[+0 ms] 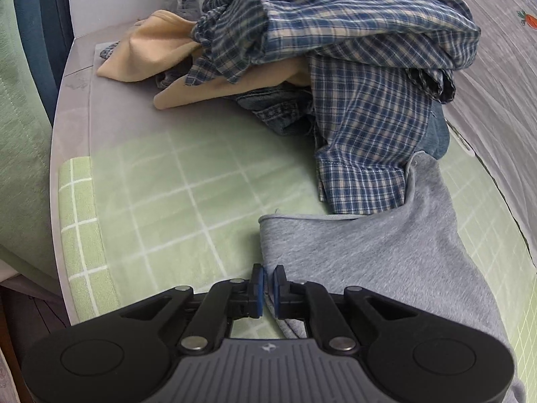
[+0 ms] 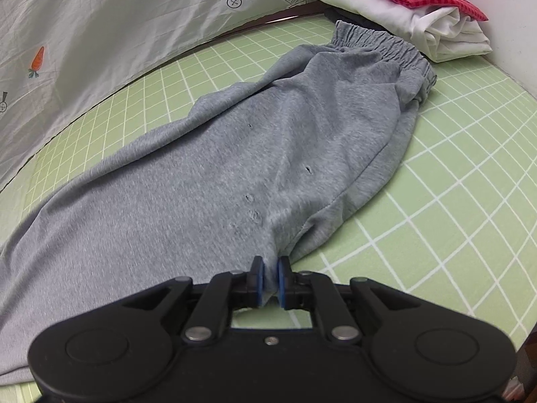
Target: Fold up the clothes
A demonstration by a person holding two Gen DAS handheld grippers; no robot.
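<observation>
blue-padded jaws of my left gripper [image 1: 267,290] stand narrow on the hem edge of the grey sweatpants [image 1: 379,262]; fabric sits between the pads. my right gripper [image 2: 270,280] has a small bunch of the same pants' side edge between its pads. from the right jaws the long axis runs straight ahead to the elastic waistband [image 2: 382,47]; from the left jaws the leg spreads ahead and to the right. i judge both ends equally in reach. pants lie fairly flat on the green grid mat [image 2: 436,201], heathered, with small holes, one leg under the plaid shirt [image 1: 362,100]
</observation>
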